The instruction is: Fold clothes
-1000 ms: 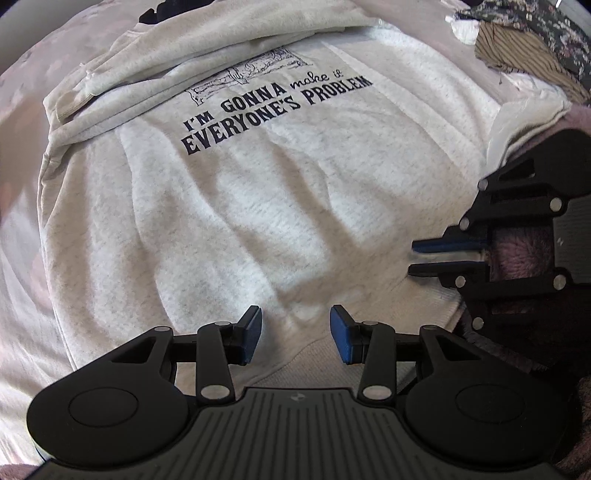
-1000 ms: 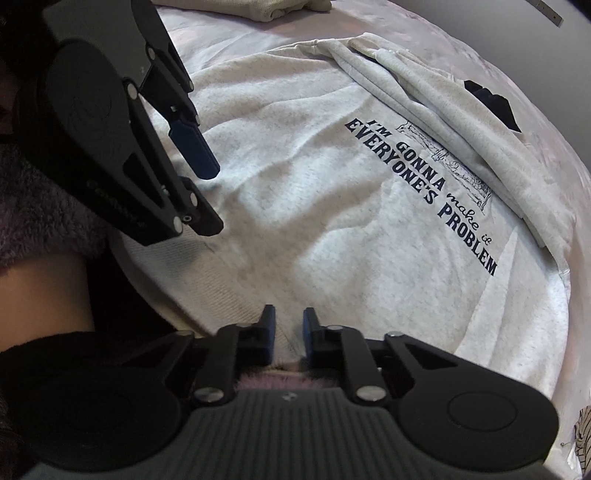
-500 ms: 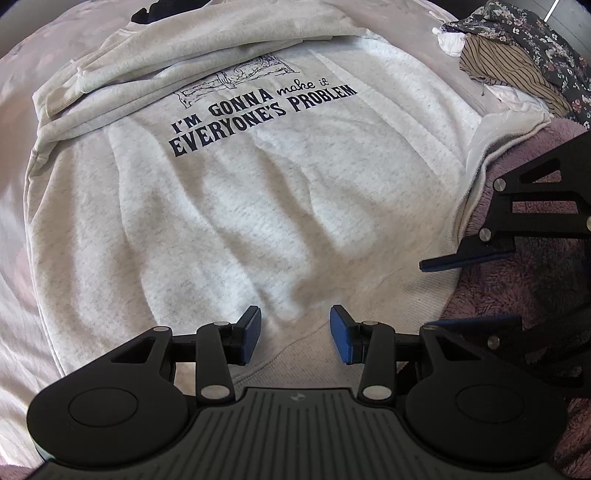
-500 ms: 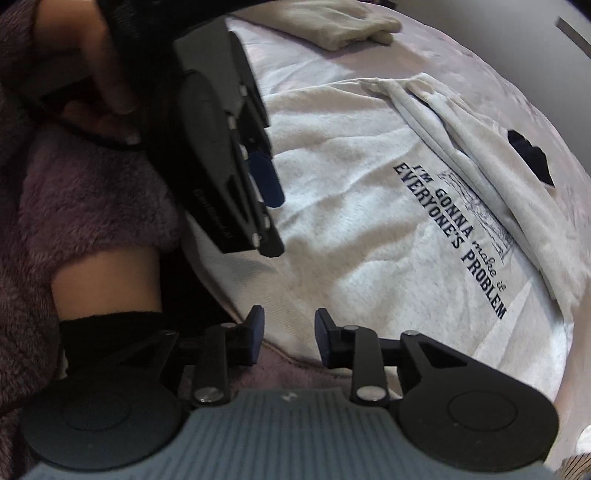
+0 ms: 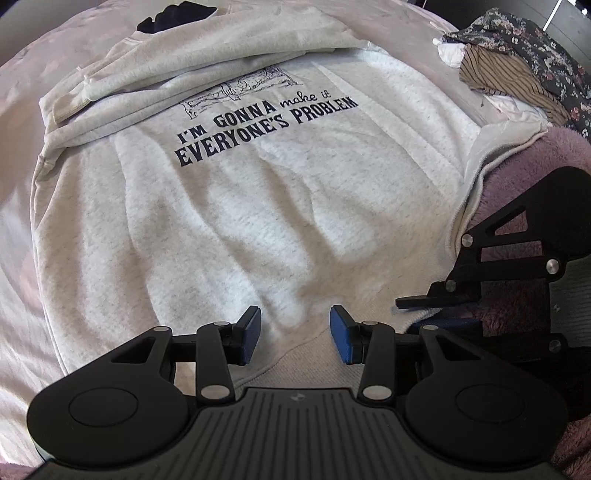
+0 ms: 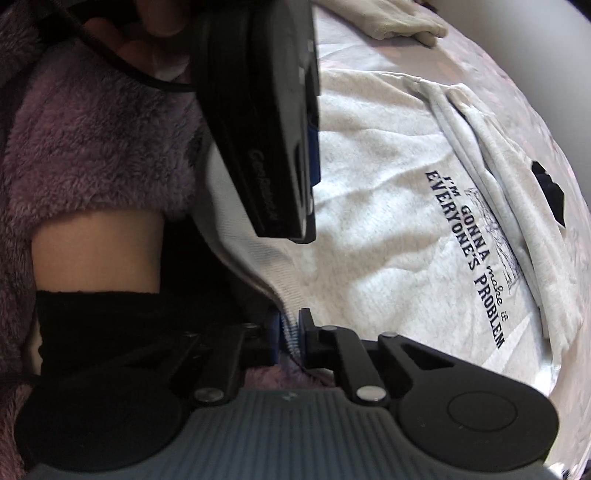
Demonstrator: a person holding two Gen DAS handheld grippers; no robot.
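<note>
from the left wrist view, the grey sweatshirt (image 5: pixel 258 206) lay spread front-up on the pale bedspread (image 5: pixel 22 206), its dark printed slogan (image 5: pixel 266 129) readable and a sleeve (image 5: pixel 207 70) folded across the chest above the print. the left gripper (image 5: pixel 295 338) hovered over the ribbed hem (image 5: pixel 317 362) with its blue pads (image 5: pixel 251 339) standing apart and nothing pinched between them. at the right edge the right gripper (image 5: pixel 413 310) reached in at the hem's corner, its jaws closing on the ribbing. a heap of striped and floral clothes (image 5: pixel 517 70) sat at the far right, and a purple fleece garment (image 5: pixel 517 184) showed beside it.

from the right wrist view, the right gripper (image 6: pixel 288 332) had the ribbed hem (image 6: pixel 290 325) clamped between its pads, the jaws closing tight on the fabric. the sweatshirt (image 6: pixel 388 221) stretched away to the right, slogan (image 6: pixel 469 258) running sideways. the left gripper's black body (image 6: pixel 266 122) filled the upper middle, just above the cloth. a purple fleece sleeve (image 6: pixel 92 147) and the person's bare forearm (image 6: pixel 96 251) occupied the left. a folded cream garment (image 6: pixel 399 18) lay at the far top.
</note>
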